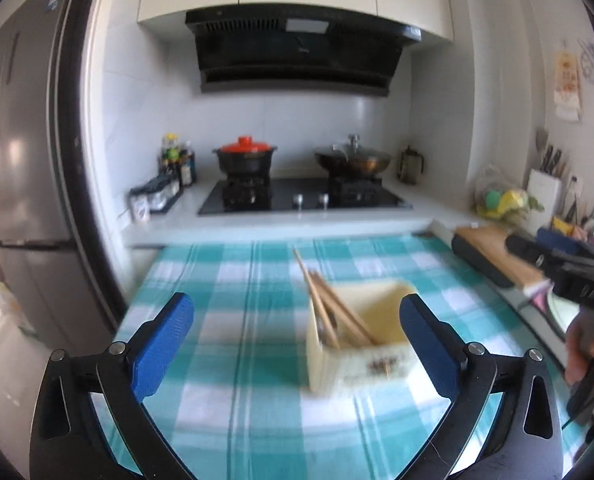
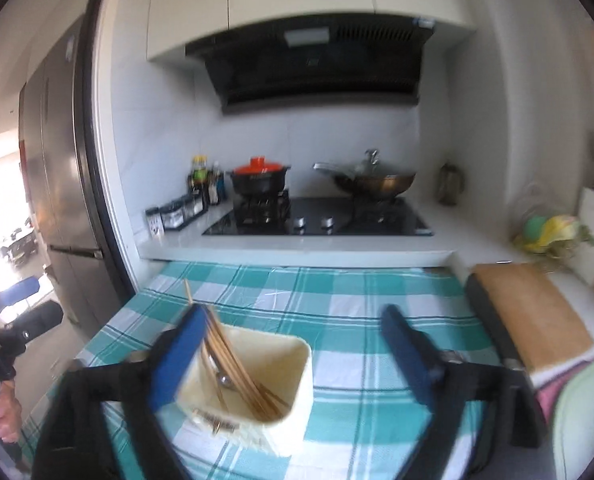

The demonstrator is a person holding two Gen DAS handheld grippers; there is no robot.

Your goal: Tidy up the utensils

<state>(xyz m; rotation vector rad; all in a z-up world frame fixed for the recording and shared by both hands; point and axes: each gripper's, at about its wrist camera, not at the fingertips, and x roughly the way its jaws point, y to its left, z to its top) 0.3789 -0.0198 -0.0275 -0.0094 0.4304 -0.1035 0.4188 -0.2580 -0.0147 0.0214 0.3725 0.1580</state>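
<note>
The chopsticks (image 2: 237, 364) and a spoon (image 2: 222, 378) already stand in your cream holder (image 2: 285, 396). Both your left gripper (image 1: 297, 340) and right gripper (image 2: 293, 354) gape empty; nothing loose remains on the cloth (image 1: 225, 280).

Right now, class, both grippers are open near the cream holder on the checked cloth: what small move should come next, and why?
Probably draw both back and stop. The chopsticks and a spoon already lean inside the cream holder, no loose utensil shows on the checked cloth, and the left gripper and right gripper hold nothing.
</note>
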